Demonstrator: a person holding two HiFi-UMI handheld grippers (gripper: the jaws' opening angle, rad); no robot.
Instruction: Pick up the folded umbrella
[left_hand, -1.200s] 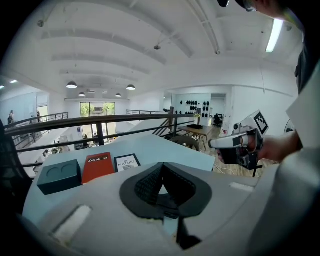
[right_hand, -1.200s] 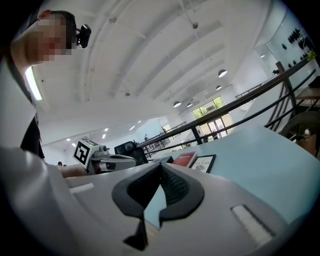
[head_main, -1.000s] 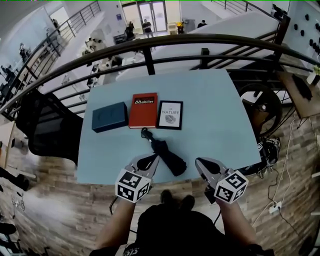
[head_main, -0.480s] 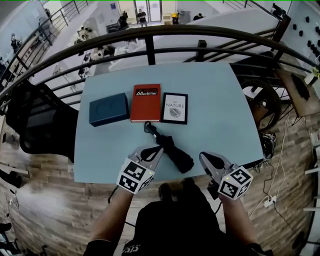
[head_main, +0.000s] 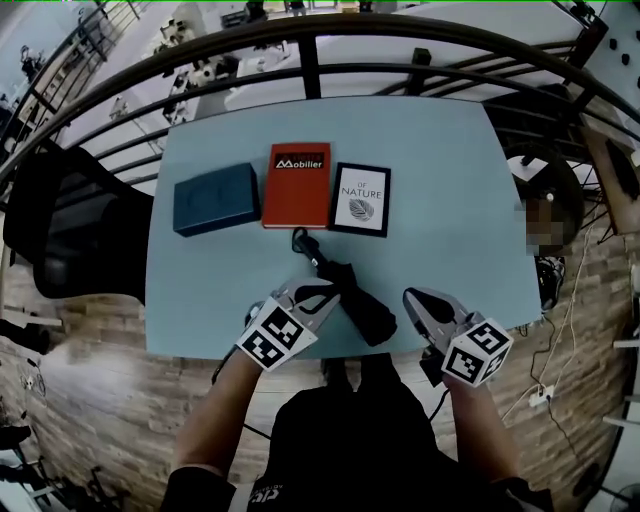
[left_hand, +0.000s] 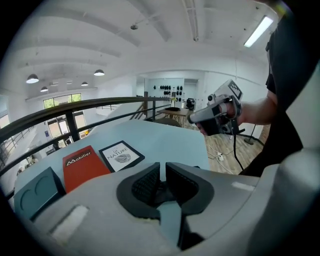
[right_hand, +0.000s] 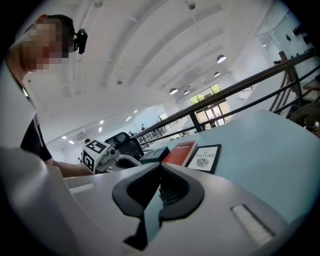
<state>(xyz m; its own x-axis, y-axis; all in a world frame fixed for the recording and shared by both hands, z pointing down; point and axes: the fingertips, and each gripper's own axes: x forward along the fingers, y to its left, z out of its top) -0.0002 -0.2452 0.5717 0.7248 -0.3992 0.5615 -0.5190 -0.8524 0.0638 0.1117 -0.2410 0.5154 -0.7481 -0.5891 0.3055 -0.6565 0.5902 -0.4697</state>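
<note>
A pale blue worktop carries a red book, a blue box and a black-framed booklet in a row. The folded umbrella lies slantwise near the front edge, its strap loop toward the books. The left tongs, just beside it, are opening from a narrow slit with nothing between them; the right tongs, a little apart, are pressed together and empty. The umbrella looks light, its slack, slippery cloth over a stiff core. The firm middle of the bundle seems the best hold.

Across the table's far half runs a row — box left, book middle, framed print right; the folded umbrella lies before them, toward the near edge.
</note>
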